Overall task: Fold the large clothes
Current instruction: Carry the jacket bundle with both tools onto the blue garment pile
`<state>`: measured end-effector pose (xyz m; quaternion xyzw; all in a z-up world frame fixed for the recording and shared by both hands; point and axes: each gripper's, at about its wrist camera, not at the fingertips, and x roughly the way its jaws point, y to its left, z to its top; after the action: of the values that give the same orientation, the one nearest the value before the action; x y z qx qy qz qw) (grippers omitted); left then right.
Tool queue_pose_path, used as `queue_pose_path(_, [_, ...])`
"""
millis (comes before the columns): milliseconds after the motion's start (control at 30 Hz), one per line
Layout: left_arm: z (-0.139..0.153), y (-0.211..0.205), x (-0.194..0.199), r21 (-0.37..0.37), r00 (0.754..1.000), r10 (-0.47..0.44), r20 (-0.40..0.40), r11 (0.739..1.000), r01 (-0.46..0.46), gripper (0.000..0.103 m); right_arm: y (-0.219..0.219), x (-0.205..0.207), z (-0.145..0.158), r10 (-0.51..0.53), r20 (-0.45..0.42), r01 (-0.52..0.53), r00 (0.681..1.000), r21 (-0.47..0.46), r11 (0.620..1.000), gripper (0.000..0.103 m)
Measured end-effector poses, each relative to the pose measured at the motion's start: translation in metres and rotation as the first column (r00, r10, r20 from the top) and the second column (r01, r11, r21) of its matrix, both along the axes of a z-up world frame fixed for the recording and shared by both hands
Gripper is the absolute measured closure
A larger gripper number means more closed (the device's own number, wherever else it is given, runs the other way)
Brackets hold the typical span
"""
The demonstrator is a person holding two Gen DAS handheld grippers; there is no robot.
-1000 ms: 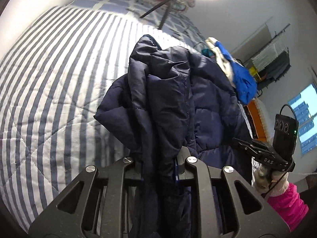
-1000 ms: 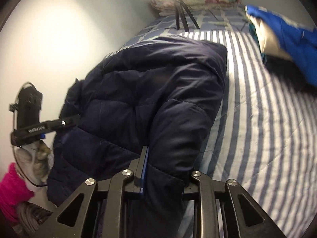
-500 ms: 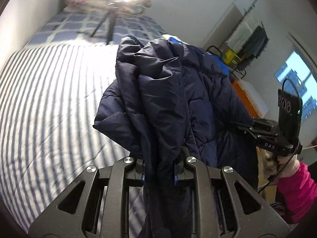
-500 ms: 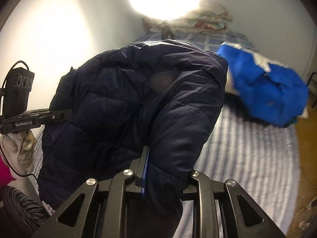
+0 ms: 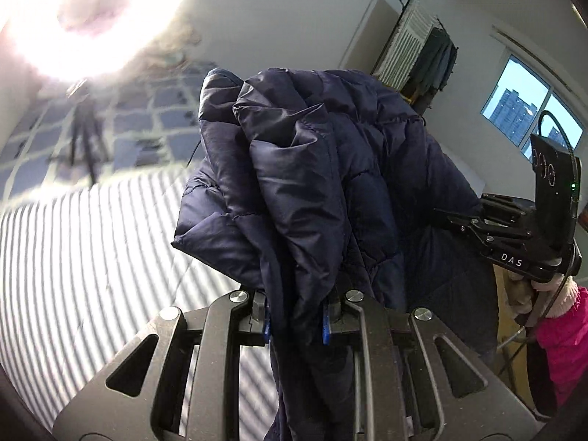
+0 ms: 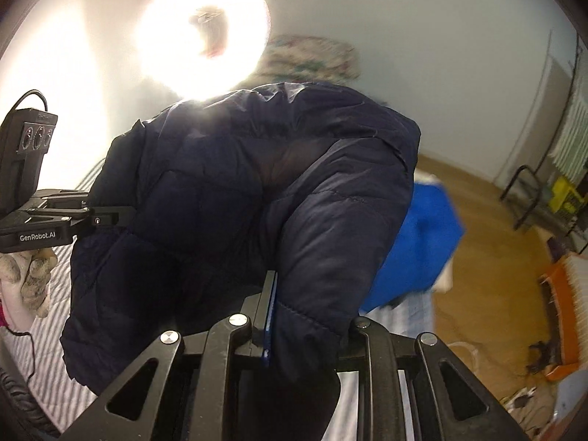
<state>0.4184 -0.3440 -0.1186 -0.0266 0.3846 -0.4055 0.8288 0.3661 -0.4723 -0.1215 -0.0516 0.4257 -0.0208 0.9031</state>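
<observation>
Both tongs have tilted upward since a second ago, lifting the navy quilted puffer jacket (image 5: 316, 169) clear of the blue-and-white striped bedspread (image 5: 84, 242) below them. Left gripper (image 5: 296, 321) and right gripper (image 6: 307, 325) each pinch bunched fabric. Folding looks barely started; beyond hang a glaring ring light (image 6: 202, 33) and a drying rack (image 5: 422, 55).

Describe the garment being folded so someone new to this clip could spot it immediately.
Start at the striped bed; held up above it, between both tongs, hangs the navy quilted puffer jacket. The left tongs and right tongs each pinch its fabric. Unlike the bright blue garment lying on the bed behind, it is dark, puffy and stitched in panels.
</observation>
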Motion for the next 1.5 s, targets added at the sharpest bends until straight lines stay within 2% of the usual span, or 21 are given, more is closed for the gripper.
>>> queue_pose_path(233, [0.022, -0.082, 0.068, 0.006, 0.996, -0.007, 0.084, 1.000, 0.006, 0.086, -0.057, 0.055, 0.020, -0.062, 0.059, 0.068, 0.996, -0.109, 0.992, 0.083])
queue_pose_path(500, [0.020, -0.139, 0.132, 0.005, 0.991, 0.017, 0.133, 1.000, -0.018, 0.086, -0.102, 0.127, 0.014, -0.091, 0.092, 0.109, 0.992, -0.210, 0.971, 0.083])
queue_pose_path(633, [0.012, -0.152, 0.160, 0.012, 0.988, 0.042, 0.152, 0.999, -0.044, 0.086, -0.123, 0.160, 0.001, -0.105, 0.105, 0.125, 0.989, -0.209, 0.970, 0.083])
queue_pose_path(833, [-0.018, -0.154, 0.190, 0.023, 0.989, 0.085, 0.120, 0.996, -0.089, 0.086, -0.136, 0.199, -0.034, -0.080, 0.079, 0.096, 0.994, -0.229, 0.969, 0.083])
queue_pose_path(867, [-0.023, -0.153, 0.192, 0.025, 0.989, 0.099, 0.109, 0.995, -0.102, 0.086, -0.138, 0.204, -0.043, -0.077, 0.066, 0.091, 0.995, -0.239, 0.967, 0.082])
queue_pose_path(900, [-0.030, -0.152, 0.197, 0.030, 0.989, 0.114, 0.096, 0.993, -0.117, 0.086, -0.139, 0.205, -0.048, -0.084, 0.057, 0.096, 0.995, -0.252, 0.963, 0.075])
queue_pose_path(933, [-0.039, -0.151, 0.204, 0.043, 0.987, 0.139, 0.078, 0.989, -0.143, 0.085, -0.142, 0.211, -0.056, -0.104, 0.044, 0.112, 0.994, -0.280, 0.954, 0.073])
queue_pose_path(967, [-0.044, -0.149, 0.204, 0.057, 0.986, 0.154, 0.069, 0.986, -0.158, 0.081, -0.148, 0.214, -0.066, -0.127, 0.022, 0.127, 0.992, -0.310, 0.942, 0.066])
queue_pose_path(1000, [-0.050, -0.149, 0.207, 0.074, 0.984, 0.168, 0.065, 0.982, -0.173, 0.073, -0.151, 0.214, -0.072, -0.148, 0.010, 0.143, 0.989, -0.330, 0.933, 0.058])
queue_pose_path(1033, [-0.055, -0.148, 0.210, 0.092, 0.980, 0.186, 0.070, 0.977, -0.192, 0.070, -0.163, 0.215, -0.078, -0.165, 0.009, 0.158, 0.986, -0.340, 0.927, 0.053])
queue_pose_path(1067, [-0.057, -0.148, 0.211, 0.097, 0.978, 0.194, 0.076, 0.975, -0.201, 0.066, -0.169, 0.213, -0.081, -0.198, 0.027, 0.194, 0.980, -0.364, 0.911, 0.046])
queue_pose_path(1100, [-0.058, -0.147, 0.212, 0.103, 0.976, 0.202, 0.085, 0.972, -0.210, 0.064, -0.175, 0.211, -0.079, -0.231, 0.047, 0.232, 0.972, -0.373, 0.898, 0.044])
queue_pose_path(1200, [-0.056, -0.146, 0.207, 0.114, 0.972, 0.212, 0.100, 0.968, -0.222, 0.062, -0.186, 0.203, -0.071, -0.263, 0.074, 0.274, 0.962, -0.292, 0.916, 0.044])
queue_pose_path(1400, [-0.038, -0.135, 0.186, 0.113, 0.973, 0.206, 0.105, 0.970, -0.218, 0.062, -0.173, 0.187, -0.056, -0.258, 0.089, 0.273, 0.962, -0.285, 0.919, 0.044])
queue_pose_path(1500, [-0.020, -0.125, 0.167, 0.110, 0.970, 0.200, 0.140, 0.970, -0.216, 0.062, -0.158, 0.174, -0.042, -0.249, 0.095, 0.266, 0.964, -0.272, 0.925, 0.044])
